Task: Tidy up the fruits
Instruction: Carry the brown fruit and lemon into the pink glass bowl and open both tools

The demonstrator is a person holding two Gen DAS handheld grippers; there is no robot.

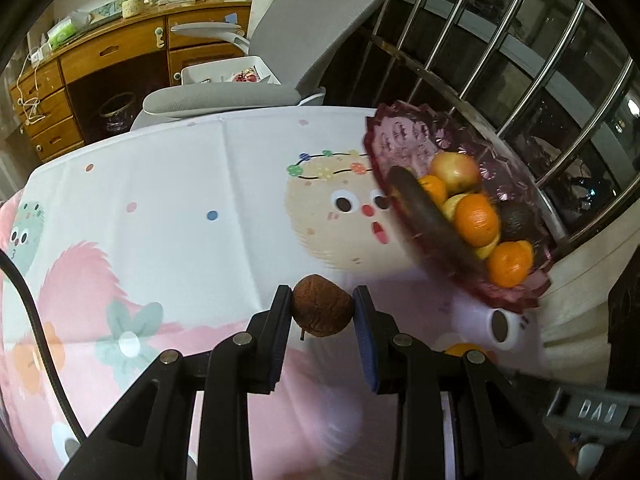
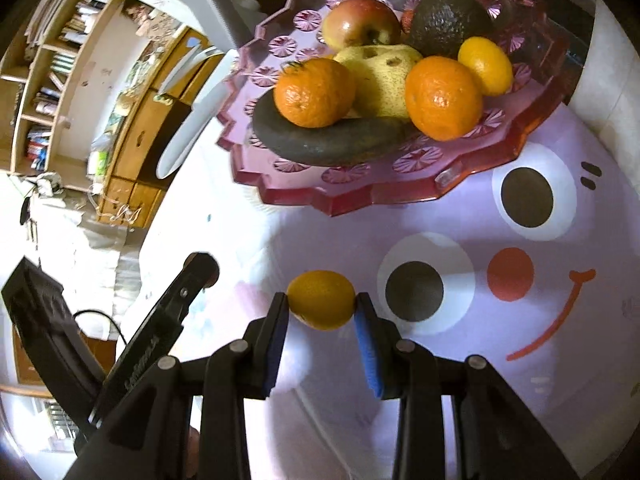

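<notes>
My left gripper point(image 1: 322, 304) is shut on a small brown wrinkled fruit point(image 1: 322, 310) and holds it above the tablecloth, left of and below the pink glass fruit bowl point(image 1: 384, 136). My right gripper point(image 2: 321, 302) is shut on a small yellow-orange citrus point(image 2: 321, 299), held in front of the same bowl point(image 2: 344, 196). The bowl holds an apple point(image 2: 360, 24), a pear point(image 2: 380, 76), oranges point(image 2: 314, 92), a small yellow citrus point(image 2: 486, 65), a dark avocado point(image 2: 446, 20) and a long dark fruit point(image 2: 328, 140). The left gripper's body point(image 2: 160, 344) shows at the left of the right wrist view.
A cartoon-print tablecloth point(image 1: 168, 200) covers the table. A grey chair point(image 1: 288, 40) stands behind the table, with a wooden cabinet point(image 1: 96, 80) further back. Metal window bars point(image 1: 520, 52) run behind the bowl. A bookshelf point(image 2: 52, 80) stands far left.
</notes>
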